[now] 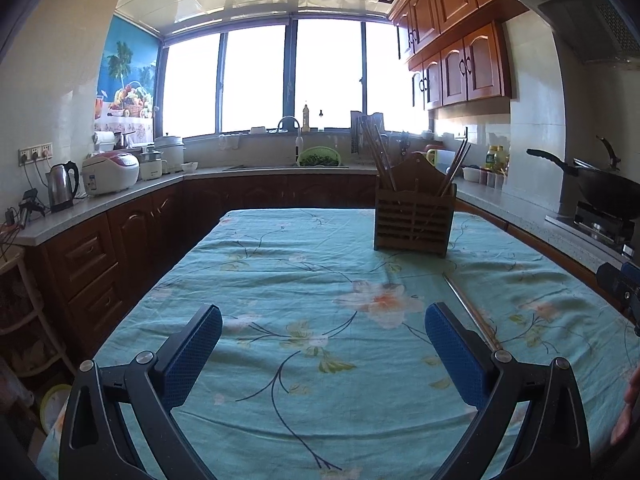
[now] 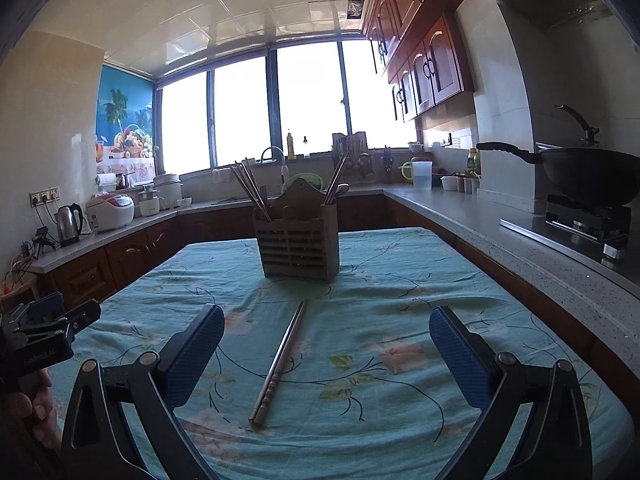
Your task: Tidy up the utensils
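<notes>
Floral tablecloth [image 2: 400,280] bears chopsticks [image 2: 280,360] between spread right gripper [image 2: 326,344]; left gripper [image 1: 323,342] spread

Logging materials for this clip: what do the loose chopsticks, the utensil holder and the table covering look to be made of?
Chopsticks: probably stainless steel; grey sheen with ridged handle ends.
Utensil holder: looks like dark, matte wood or bamboo; slatted front, brown tone.
Table covering: woven fabric, matte teal with floral print; it shows wrinkles and folds.
</notes>
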Motion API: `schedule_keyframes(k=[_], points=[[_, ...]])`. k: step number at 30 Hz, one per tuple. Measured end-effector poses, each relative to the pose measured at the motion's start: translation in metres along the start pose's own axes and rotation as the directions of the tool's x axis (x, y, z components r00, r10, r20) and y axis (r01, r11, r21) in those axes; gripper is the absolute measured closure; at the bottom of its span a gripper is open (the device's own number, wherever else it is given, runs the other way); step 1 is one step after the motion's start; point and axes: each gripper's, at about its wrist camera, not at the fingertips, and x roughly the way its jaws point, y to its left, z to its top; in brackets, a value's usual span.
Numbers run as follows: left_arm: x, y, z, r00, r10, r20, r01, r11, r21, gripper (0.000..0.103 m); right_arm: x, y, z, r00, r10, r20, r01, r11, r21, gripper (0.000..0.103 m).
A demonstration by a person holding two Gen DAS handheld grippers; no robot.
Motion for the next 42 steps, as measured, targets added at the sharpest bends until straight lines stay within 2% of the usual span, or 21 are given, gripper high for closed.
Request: schedule_keyframes(k=[10, 27, 42], points=[[0.005, -0.007, 0.005, 0.999, 0.024, -0.043, -0.022, 0.999, 0.034, 0.001, 0.004, -0.007, -0.011, 0.999, -0.016, -0.036, 0.017, 1.0, 0.013, 0.0], [0.009, -0.003, -0.005, 0.999, 0.033, -0.031, -0.032, 0.999, 0.025, 0.001, -0.002, -0.009, -0.015, 1.0, -0.019, -0.009, 0.019, 1.0, 0.013, 0.0], [0.008, 0.001, -0.005, 0.999, 0.035, -0.028, -0.035, 0.999, -0.003, 0.001, -0.005, -0.002, -0.012, 1.0, 0.016, -0.003, -0.016, 1.0, 0.004, 0.0]])
